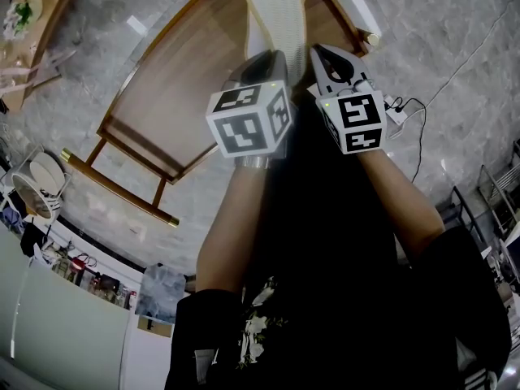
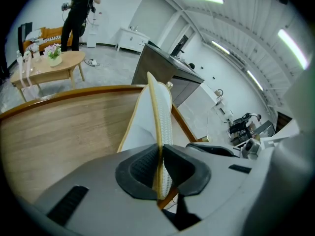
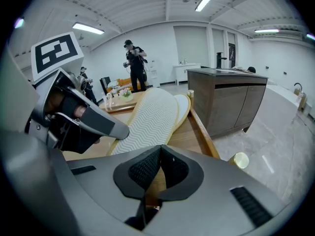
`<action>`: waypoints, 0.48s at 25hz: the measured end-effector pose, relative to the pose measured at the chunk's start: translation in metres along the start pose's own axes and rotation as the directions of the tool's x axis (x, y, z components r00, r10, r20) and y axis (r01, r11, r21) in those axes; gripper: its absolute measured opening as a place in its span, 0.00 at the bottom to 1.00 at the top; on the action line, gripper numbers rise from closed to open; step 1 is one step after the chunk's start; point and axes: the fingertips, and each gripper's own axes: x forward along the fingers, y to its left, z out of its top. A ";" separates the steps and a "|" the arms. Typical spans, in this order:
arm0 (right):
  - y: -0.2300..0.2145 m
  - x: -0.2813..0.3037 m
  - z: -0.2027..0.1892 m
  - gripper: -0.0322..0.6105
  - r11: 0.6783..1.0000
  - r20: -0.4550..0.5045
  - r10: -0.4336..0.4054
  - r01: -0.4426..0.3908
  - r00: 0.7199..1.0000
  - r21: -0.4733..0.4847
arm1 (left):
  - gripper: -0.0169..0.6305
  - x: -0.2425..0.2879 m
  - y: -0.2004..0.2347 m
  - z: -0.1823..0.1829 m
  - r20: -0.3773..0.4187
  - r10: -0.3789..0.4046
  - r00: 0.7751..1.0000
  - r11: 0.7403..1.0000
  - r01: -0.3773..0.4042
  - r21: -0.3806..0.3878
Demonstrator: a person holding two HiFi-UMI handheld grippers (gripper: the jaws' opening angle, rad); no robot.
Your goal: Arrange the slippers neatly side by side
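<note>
A white slipper with a zigzag-ribbed sole is held on edge above the wooden table. My left gripper is shut on its heel end; in the left gripper view the thin sole edge runs straight up from between the pressed pads. My right gripper hovers just right of it, jaws shut with nothing between them. The right gripper view shows the slipper's ribbed sole facing the camera, the left gripper at its near end, and a white part behind it that I cannot identify.
The table has a raised wooden rim and gold-capped legs. A power strip and cable lie on the marble floor to the right. Farther off stand a low table with flowers, a person and a dark counter.
</note>
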 end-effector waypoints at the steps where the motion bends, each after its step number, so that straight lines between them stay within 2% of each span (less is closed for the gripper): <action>1: 0.000 -0.002 0.001 0.05 1.000 0.003 -0.004 0.004 1.000 0.003 | 0.08 -0.002 -0.002 0.000 0.003 -0.003 1.000 1.000 0.003 0.004; 6: -0.006 -0.012 0.008 0.05 0.999 0.022 -0.037 0.037 0.999 0.011 | 0.06 -0.012 -0.018 0.008 0.028 -0.034 0.999 0.998 0.032 0.049; 12: 0.003 -0.018 0.017 0.05 0.998 0.043 -0.057 0.057 0.997 0.017 | 0.06 -0.028 -0.023 0.014 0.042 -0.060 0.997 0.996 0.057 0.069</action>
